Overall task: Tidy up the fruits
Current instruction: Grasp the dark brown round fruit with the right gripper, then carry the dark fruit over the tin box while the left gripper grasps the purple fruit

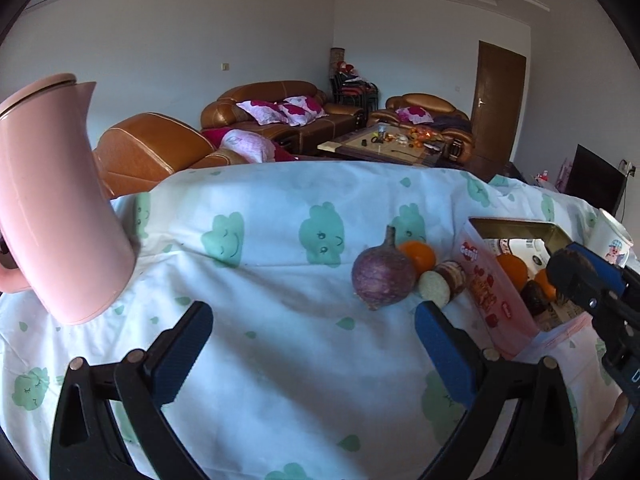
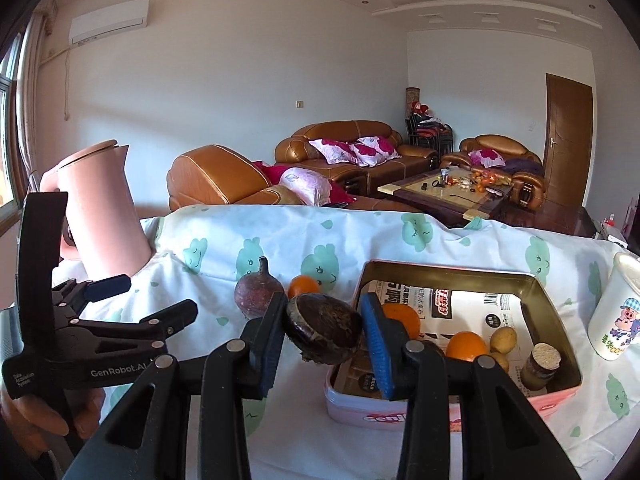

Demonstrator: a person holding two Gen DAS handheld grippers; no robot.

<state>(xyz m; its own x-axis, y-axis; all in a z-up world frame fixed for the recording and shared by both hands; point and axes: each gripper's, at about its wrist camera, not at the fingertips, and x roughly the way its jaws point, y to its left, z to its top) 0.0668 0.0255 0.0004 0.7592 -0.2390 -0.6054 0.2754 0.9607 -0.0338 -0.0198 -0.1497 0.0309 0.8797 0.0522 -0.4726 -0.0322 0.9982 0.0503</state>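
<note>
My right gripper (image 2: 324, 304) is shut on a dark brown cut root piece (image 2: 324, 330), held just over the near left corner of the open tin box (image 2: 448, 268). Inside the box lie two oranges (image 2: 466, 344), a small yellow fruit (image 2: 503, 339) and an upright cut root piece (image 2: 540, 364). On the cloth left of the box sit a round purple root (image 1: 382, 276), an orange (image 1: 420, 254) and another cut root piece (image 1: 444, 282). My left gripper (image 1: 312, 312) stands open above the cloth in front of them, holding nothing.
A pink kettle (image 1: 52, 200) stands at the table's left. A printed paper cup (image 2: 618, 308) stands right of the box. The table wears a white cloth with green clouds (image 1: 280, 360). Sofas and a coffee table lie beyond the far edge.
</note>
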